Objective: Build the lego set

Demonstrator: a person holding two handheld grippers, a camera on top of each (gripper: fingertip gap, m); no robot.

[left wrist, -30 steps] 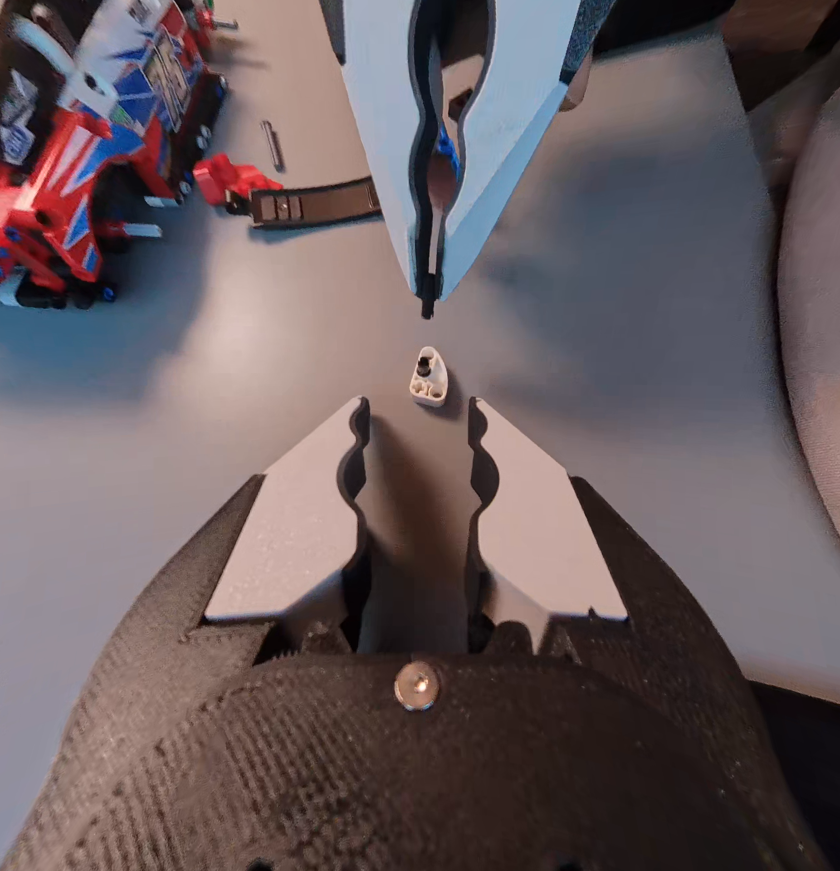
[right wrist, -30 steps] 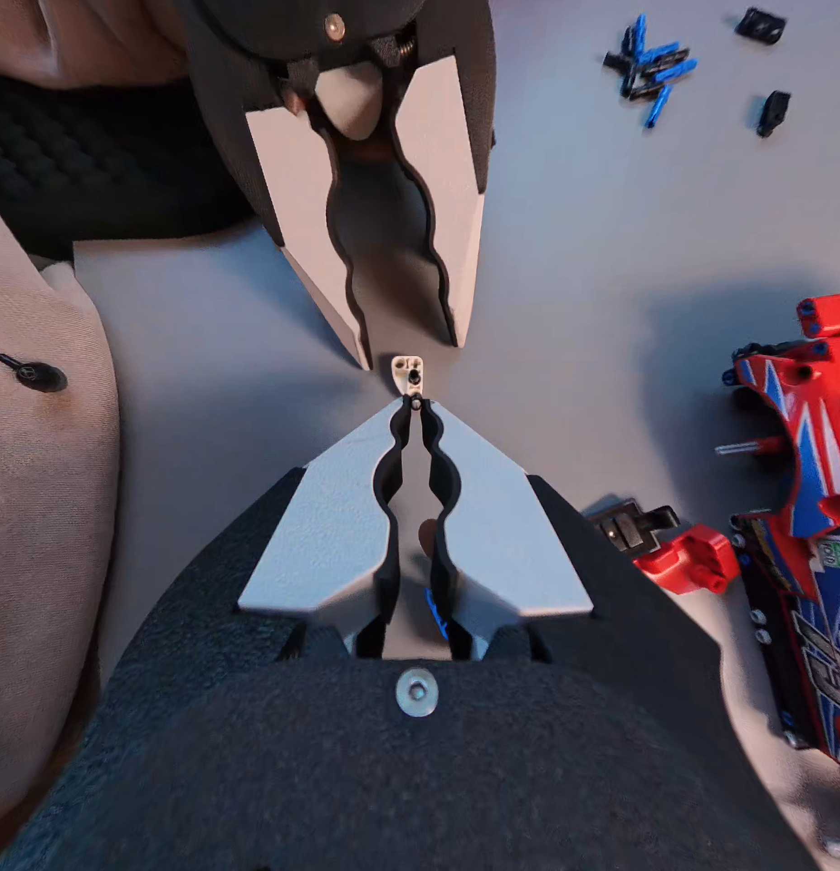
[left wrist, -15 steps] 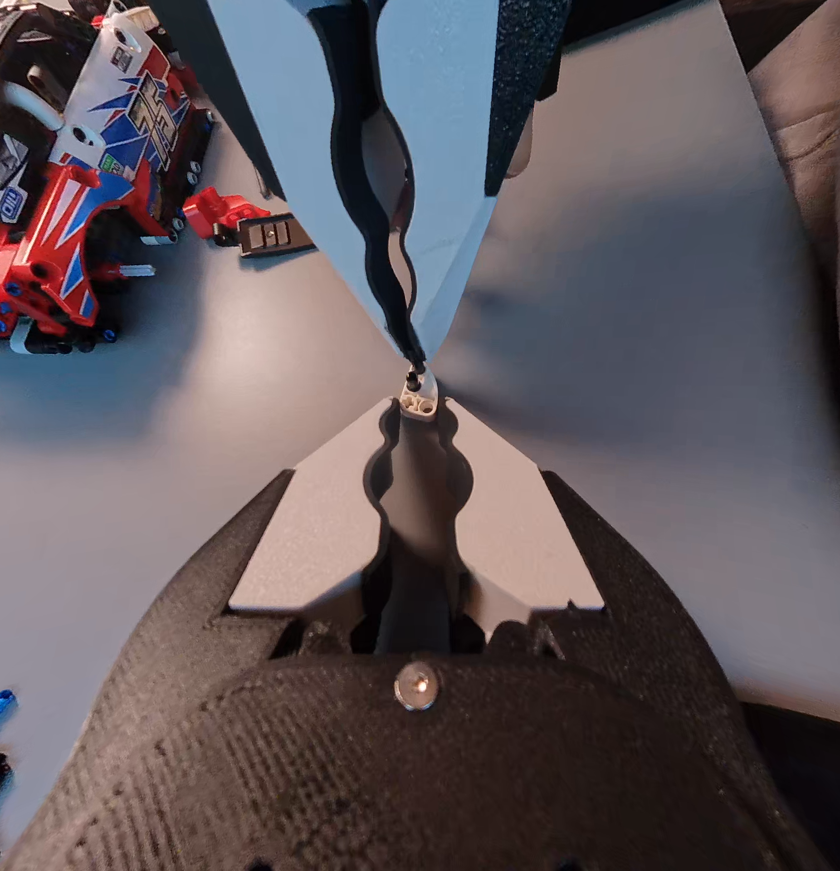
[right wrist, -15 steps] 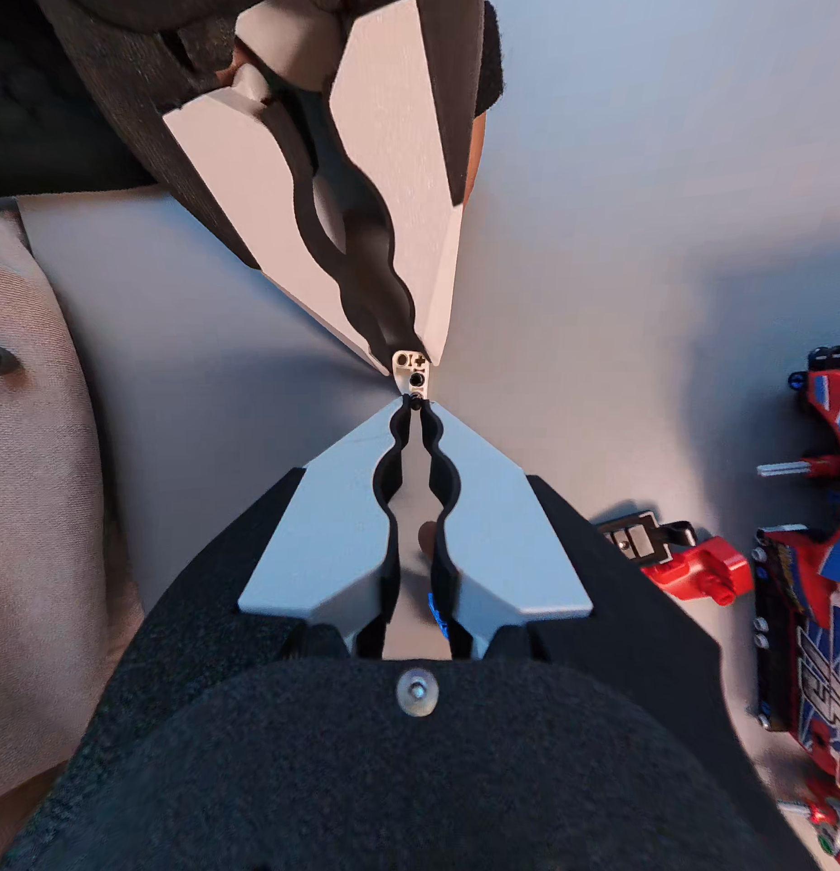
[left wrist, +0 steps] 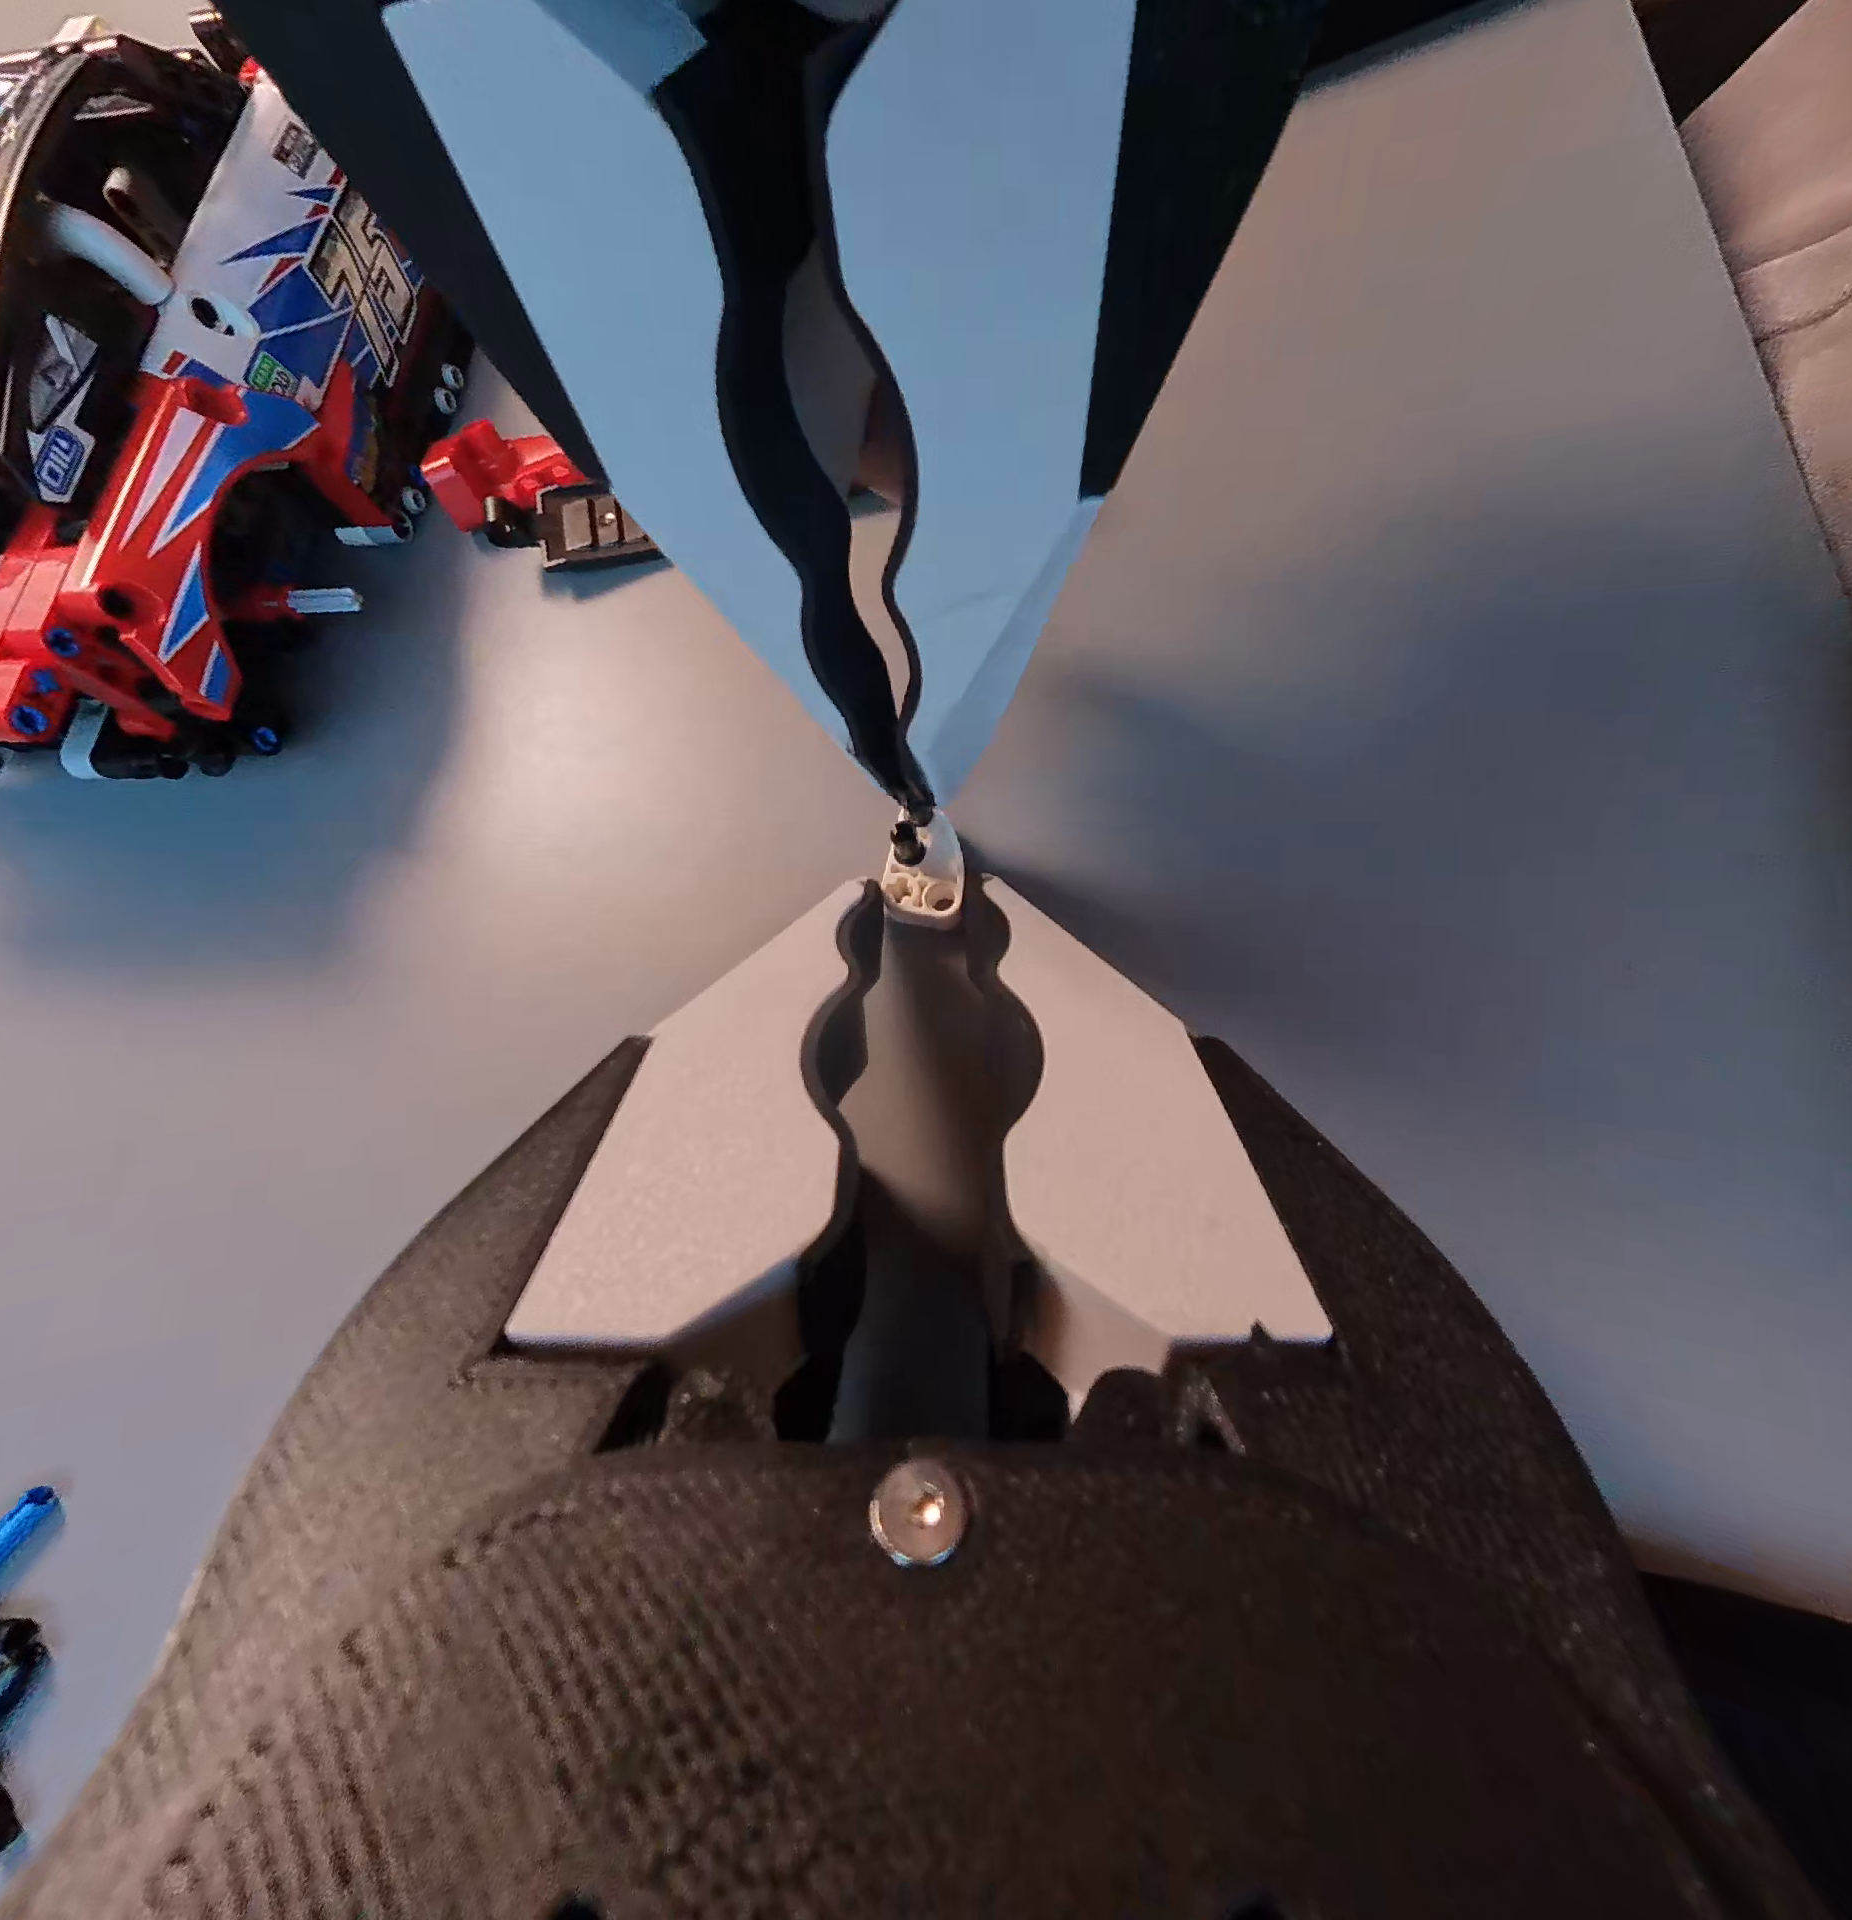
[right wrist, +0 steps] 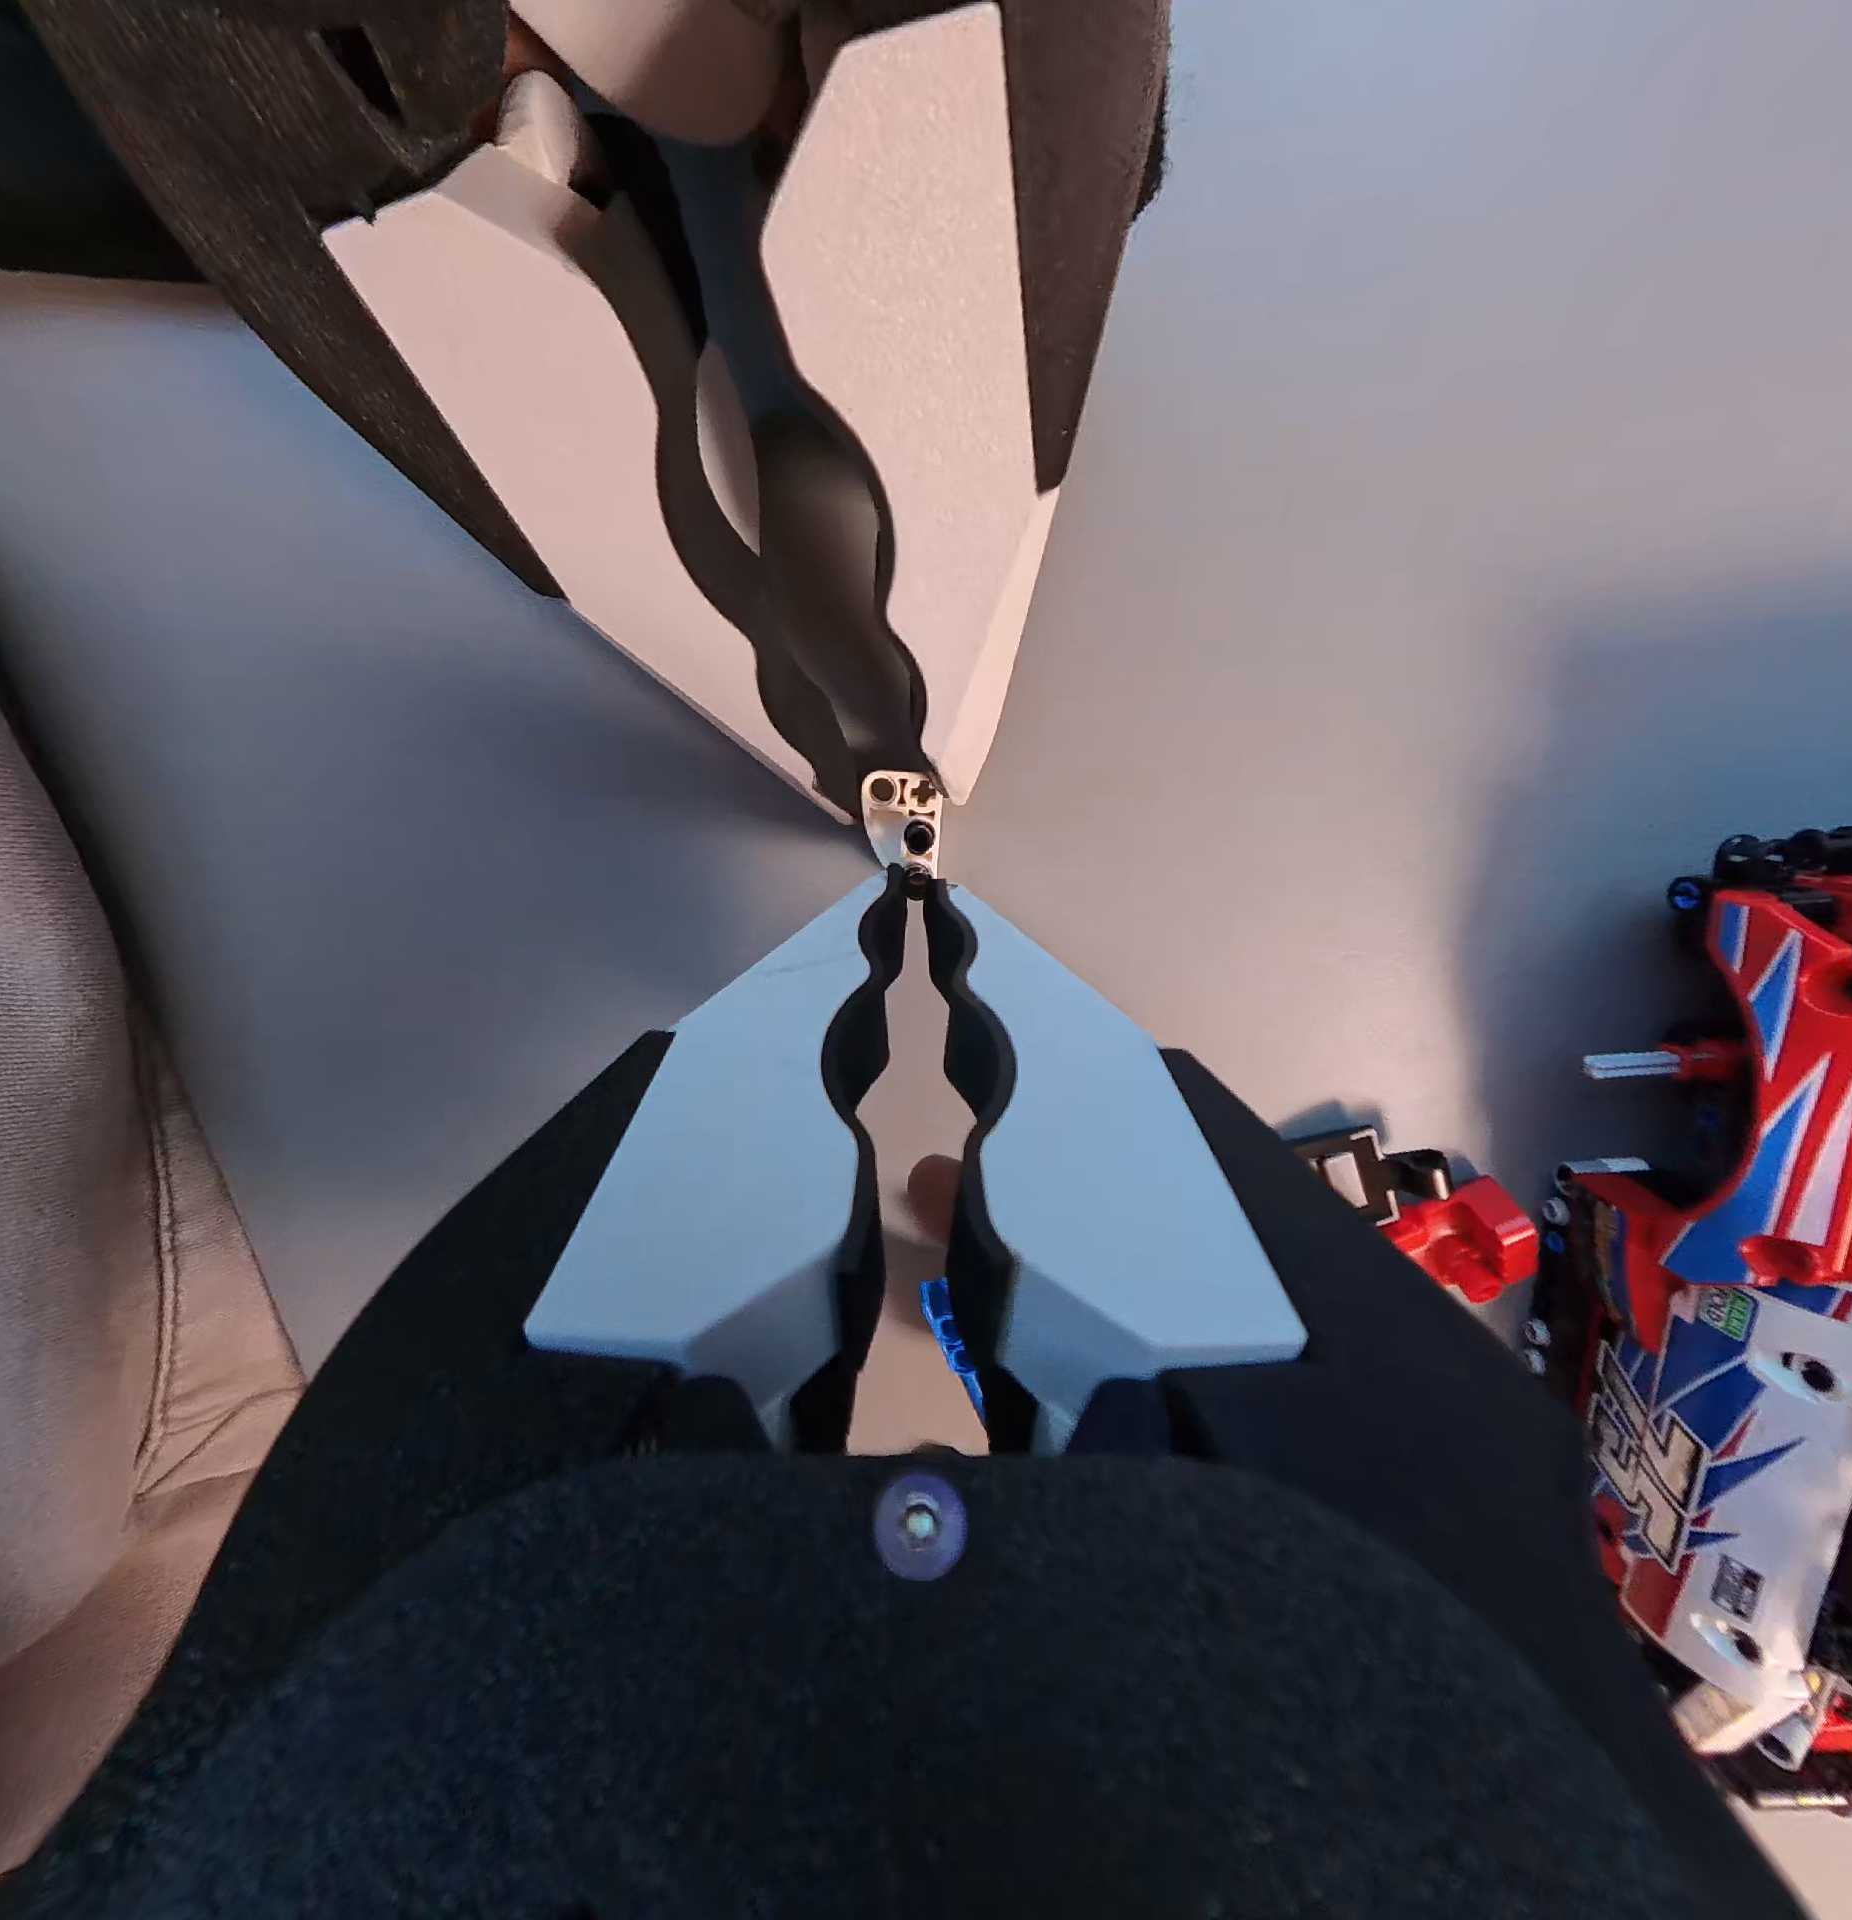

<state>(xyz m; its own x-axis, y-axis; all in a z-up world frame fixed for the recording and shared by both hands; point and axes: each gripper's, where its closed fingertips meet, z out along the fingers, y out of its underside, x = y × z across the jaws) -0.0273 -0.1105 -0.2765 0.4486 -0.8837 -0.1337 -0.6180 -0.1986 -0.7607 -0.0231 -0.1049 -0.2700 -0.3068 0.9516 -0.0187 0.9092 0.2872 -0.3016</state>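
- The bench (left wrist: 1421,727) is bare under the work and the two tools meet above it; if either piece slips it falls to the grey top and may roll off the near edge, out of reach.
- The car (left wrist: 174,436), the half-built red, white and blue model, sits well apart at the side with a red part (left wrist: 491,478) and a black part (left wrist: 595,525) just beside it; a wide swing of either tool could knock them.
- The left gripper (left wrist: 924,891) has its jaws closed on the wide end of the connector (left wrist: 927,878), only at the very tips; I judge this hold shallow, so a push from the far side could twist the connector or pop it free.
- The right gripper (right wrist: 914,883) has its jaws closed on the pin (right wrist: 915,881), a small black one whose tip stands at the connector's (right wrist: 901,816) narrow end; whether it has entered a hole I cannot tell.
- If pin and hole are not in line, pressing would jam or tilt the pin; it may also slide back between the jaws.
- A blue pin (right wrist: 943,1320) shows low between the right jaws; whether it is held there or lies beneath I cannot tell.
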